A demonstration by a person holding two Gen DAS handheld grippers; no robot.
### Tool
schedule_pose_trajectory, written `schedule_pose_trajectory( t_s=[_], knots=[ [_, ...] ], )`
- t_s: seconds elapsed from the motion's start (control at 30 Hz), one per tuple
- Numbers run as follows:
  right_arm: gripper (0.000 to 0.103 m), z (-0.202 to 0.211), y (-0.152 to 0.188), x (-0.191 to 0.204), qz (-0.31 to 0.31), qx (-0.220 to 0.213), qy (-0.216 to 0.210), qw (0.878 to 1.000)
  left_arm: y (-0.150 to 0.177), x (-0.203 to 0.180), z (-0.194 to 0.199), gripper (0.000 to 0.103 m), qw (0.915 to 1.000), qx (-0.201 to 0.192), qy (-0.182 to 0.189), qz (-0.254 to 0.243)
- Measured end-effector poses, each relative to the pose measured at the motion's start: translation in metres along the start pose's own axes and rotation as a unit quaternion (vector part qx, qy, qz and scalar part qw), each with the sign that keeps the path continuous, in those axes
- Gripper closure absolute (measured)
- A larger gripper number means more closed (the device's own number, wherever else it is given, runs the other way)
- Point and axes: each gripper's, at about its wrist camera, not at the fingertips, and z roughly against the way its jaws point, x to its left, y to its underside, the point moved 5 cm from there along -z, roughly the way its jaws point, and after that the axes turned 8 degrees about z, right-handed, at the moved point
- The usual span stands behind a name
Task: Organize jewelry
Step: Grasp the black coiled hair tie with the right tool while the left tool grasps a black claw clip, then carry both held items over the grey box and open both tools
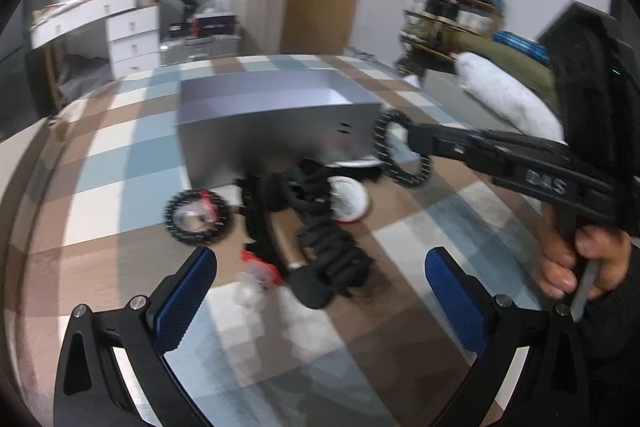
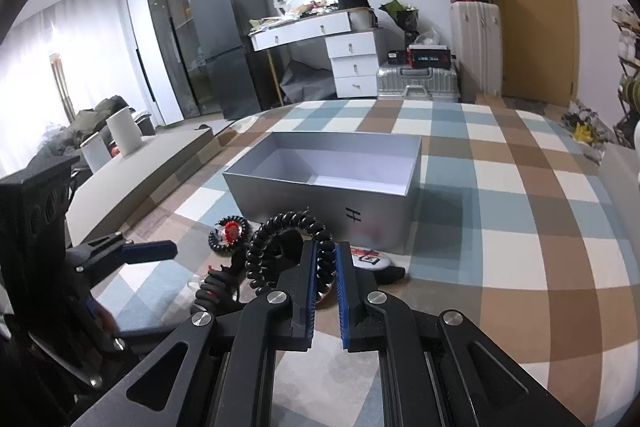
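Observation:
An open silver box [image 1: 280, 131] [image 2: 320, 183] stands on the checked cloth. In front of it lies a heap of black coiled bands and beaded rings [image 1: 320, 227], with a beaded ring with red inside [image 1: 198, 213] [image 2: 229, 231] at its left. My right gripper [image 2: 325, 259] is shut on a black coiled band [image 2: 280, 227] and holds it up beside the box's front; it also shows in the left wrist view [image 1: 404, 139]. My left gripper [image 1: 320, 275] is open and empty just above the heap; its finger [image 2: 150, 249] shows in the right wrist view.
A round white badge [image 1: 348, 199] [image 2: 368, 257] lies in the heap by the box. The checked cloth [image 2: 500, 207] stretches wide to the right. A white pillow [image 1: 504, 95] lies at the far right. Drawers, suitcases and a fridge stand behind.

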Motion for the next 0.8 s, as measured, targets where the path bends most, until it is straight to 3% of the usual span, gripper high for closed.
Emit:
schedule_pose_trajectory(
  t_s=[0.1,0.2,0.33,0.47,0.8],
  knots=[
    [0.094,-0.001,0.001,-0.001,-0.004,0.003,-0.003,1.0,0.002,-0.007,0.002,0.013,0.9997,0.0,0.022,-0.008],
    [0.094,-0.003,0.004,-0.002,-0.006,0.012,-0.005,1.0,0.002,-0.008,-0.003,0.028,0.9998,0.01,0.011,-0.011],
    [0.094,-0.005,0.008,0.001,0.004,0.022,-0.011,1.0,0.003,-0.003,-0.007,0.04,0.9997,0.023,0.001,0.002],
    [0.094,-0.005,0.011,0.004,0.013,0.03,-0.019,0.999,0.005,-0.003,-0.009,0.073,0.9995,0.029,0.005,0.007],
    [0.094,-0.002,0.009,0.009,0.02,0.024,-0.022,0.999,-0.001,-0.005,0.004,0.073,0.9996,-0.002,0.027,0.013]
  ],
)
